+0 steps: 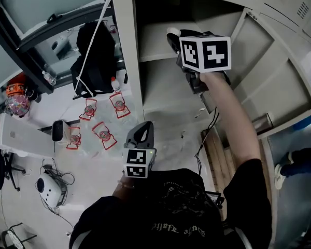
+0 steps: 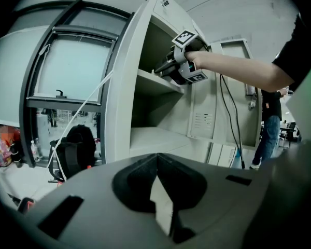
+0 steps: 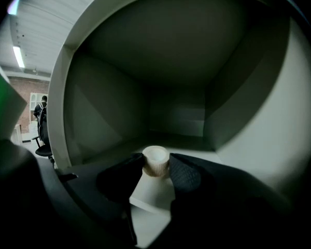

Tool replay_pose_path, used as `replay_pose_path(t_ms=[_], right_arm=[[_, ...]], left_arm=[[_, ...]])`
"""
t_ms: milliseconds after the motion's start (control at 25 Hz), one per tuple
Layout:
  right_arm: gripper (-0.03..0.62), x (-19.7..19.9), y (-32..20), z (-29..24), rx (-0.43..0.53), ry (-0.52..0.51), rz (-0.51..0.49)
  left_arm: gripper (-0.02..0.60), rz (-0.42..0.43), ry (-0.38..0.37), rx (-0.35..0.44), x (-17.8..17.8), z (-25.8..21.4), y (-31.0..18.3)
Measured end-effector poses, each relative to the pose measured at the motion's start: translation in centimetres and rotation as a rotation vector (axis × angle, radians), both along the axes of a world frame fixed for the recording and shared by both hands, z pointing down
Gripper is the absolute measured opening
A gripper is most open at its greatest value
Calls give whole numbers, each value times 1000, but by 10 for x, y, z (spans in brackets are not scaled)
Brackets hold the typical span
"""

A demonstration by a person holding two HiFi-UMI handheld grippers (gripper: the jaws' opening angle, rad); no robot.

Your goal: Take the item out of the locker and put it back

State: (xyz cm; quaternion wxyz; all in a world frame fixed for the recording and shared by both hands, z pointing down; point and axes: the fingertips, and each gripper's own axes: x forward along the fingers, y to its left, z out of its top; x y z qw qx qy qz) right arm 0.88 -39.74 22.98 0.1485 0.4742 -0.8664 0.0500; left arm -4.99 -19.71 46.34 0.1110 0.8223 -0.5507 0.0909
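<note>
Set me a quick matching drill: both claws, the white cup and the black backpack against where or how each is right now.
Things:
1. right claw
2. left claw
3. white cup
4. black backpack

Places or states:
A. on the floor beside the locker
B. clamped between two jaws
C. shut, empty, outside the locker
D. reaching into the upper compartment

Pairs: 1-D, 2-C, 3-B, 4-A
</note>
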Motion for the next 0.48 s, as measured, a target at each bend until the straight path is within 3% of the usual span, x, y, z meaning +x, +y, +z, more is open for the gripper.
replay_pose_path(t_ms=[320,480], right_arm=[[163,5,25,-16,100,34,-13],[163,12,45,-17,122,12,-25]], left_arm=[[8,-18,-10,12,-1,-5,2],[8,-54,17,72,-3,-17,6]])
